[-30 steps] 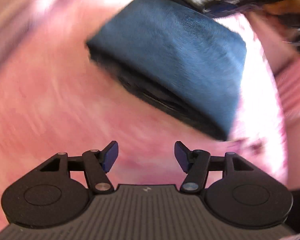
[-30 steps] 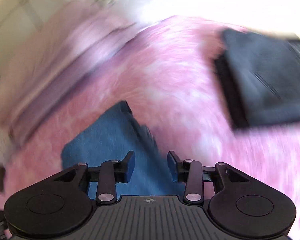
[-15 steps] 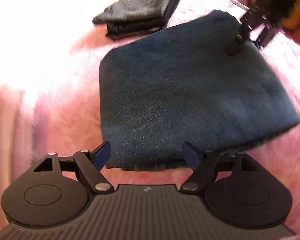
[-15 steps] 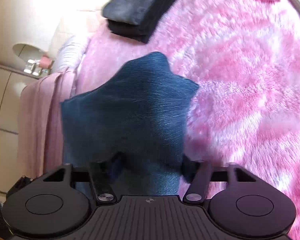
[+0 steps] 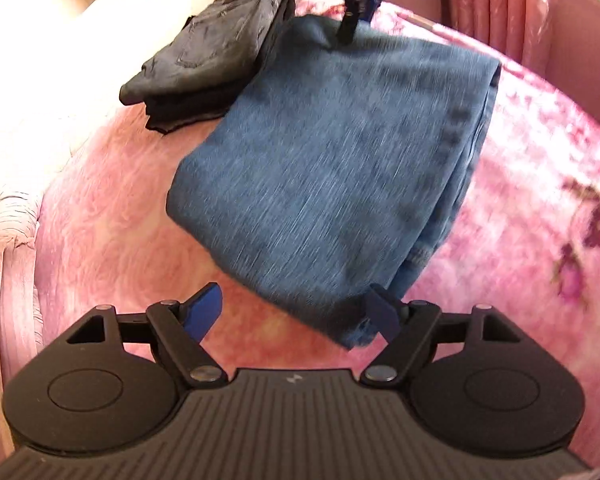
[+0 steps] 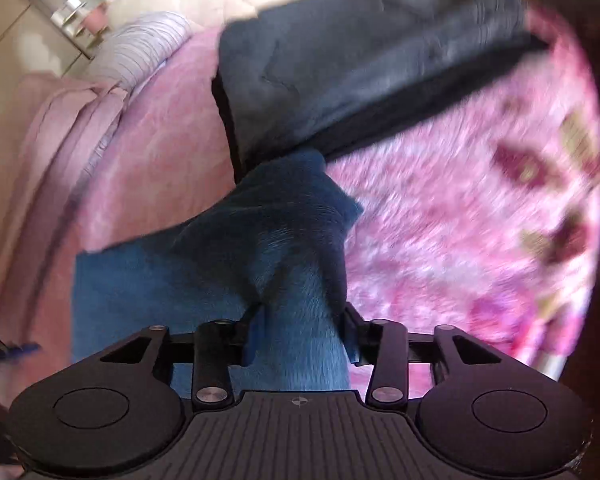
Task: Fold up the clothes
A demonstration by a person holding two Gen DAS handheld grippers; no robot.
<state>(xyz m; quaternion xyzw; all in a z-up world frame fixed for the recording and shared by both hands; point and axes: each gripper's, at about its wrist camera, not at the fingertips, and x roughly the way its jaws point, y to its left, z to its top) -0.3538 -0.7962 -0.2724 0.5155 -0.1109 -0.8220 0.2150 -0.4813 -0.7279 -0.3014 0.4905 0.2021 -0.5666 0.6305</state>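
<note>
**Folded jeans carried toward the dark stack**

Left wrist view: my left gripper [image 5: 296,314] has its fingers [image 5: 204,312] spread wide, with the near corner of the folded blue jeans [image 5: 332,168] hanging between them; the right finger looks to touch the cloth, the left finger is clear of it. Half a second ago the jeans lay nearly square across this view; now they sit turned on the diagonal, and their far corner lies against the stack of dark folded clothes [image 5: 212,52]. At that far corner my right gripper [image 5: 350,30] pinches the denim. The pink fuzzy blanket [image 5: 120,208] on the bed shows beneath and around both garments.

Right wrist view: the right gripper [image 6: 300,336] has its fingers drawn in on a bunched fold of the blue jeans [image 6: 292,248], which rise in a ridge between them. The dark stack [image 6: 340,64], small and far at the top of this view half a second ago, now fills the upper part, just beyond the denim's tip. The frame is motion-blurred.
</note>
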